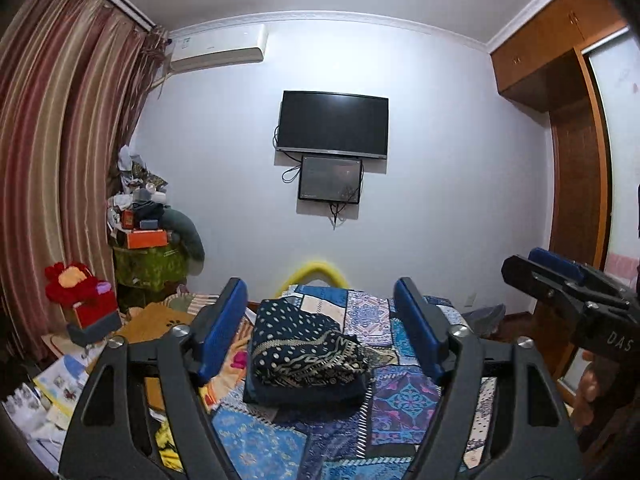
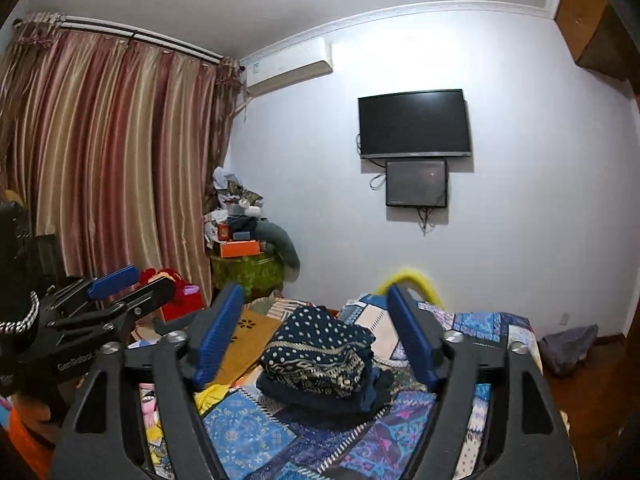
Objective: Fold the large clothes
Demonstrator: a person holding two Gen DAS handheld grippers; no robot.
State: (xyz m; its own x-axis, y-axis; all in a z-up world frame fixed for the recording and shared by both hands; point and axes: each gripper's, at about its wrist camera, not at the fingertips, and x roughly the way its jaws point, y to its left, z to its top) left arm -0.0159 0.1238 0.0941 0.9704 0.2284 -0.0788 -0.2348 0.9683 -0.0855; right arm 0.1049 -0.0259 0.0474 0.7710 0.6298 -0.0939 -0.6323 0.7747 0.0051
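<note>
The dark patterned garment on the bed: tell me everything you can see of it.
The dark patterned garment is navy cloth with pale dots on its upper layer and cream ornamental bands across the near edge. It lies folded into a compact, thick stack of several layers, roughly rectangular, with plain dark layers underneath. It rests on the patchwork bedspread near the middle of the bed. Neither tool touches it; only the bedspread does.

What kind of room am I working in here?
Most likely a bedroom in a home: a bed under a patchwork bedspread, a wall-mounted TV, striped curtains, and a built-in wooden wardrobe.
</note>
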